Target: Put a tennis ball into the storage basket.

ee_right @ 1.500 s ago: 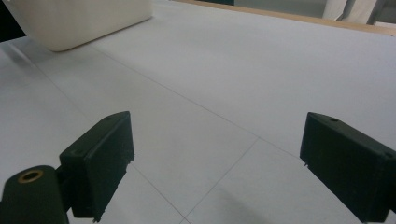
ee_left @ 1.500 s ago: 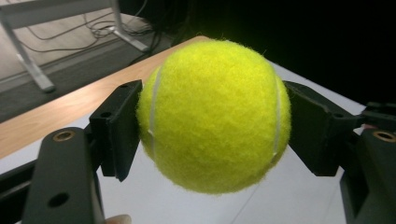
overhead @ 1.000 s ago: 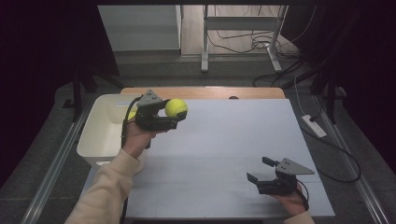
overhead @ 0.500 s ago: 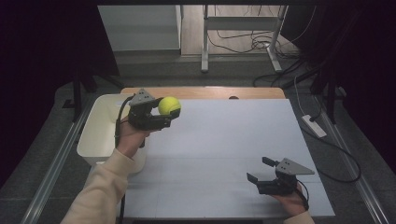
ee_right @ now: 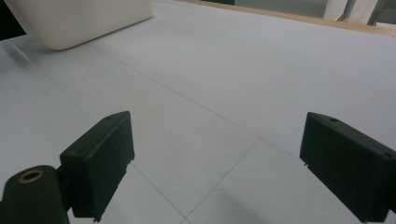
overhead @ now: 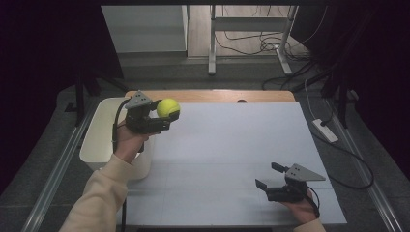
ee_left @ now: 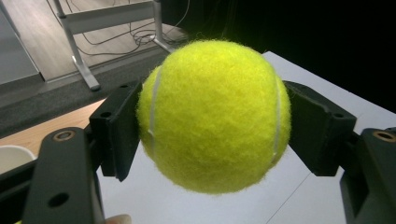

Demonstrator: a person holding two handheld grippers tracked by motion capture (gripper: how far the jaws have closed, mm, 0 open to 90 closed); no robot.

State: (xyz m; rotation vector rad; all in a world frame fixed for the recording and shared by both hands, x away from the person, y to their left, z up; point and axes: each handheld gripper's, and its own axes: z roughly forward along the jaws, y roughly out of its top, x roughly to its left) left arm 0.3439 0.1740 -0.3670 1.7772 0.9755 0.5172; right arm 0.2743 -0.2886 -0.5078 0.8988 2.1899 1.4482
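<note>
Tennis ball (ee_left: 212,114) clamped between left gripper (overhead: 162,118) jaws.

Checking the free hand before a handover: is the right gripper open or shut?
Open: the right gripper has its jaws wide apart, nothing between them.

The left claw (overhead: 167,116) and the right claw (overhead: 267,176) are matt black, blocky tools, each topped by a grey three-cornered plate and trailing a black cable. Their jaws are thick, squared black pads with small round holes, mounted on black arms that carry brass-ringed screw holes. The person's left arm wears a cream, soft-looking sleeve (overhead: 99,198) reaching to the wrist
</note>
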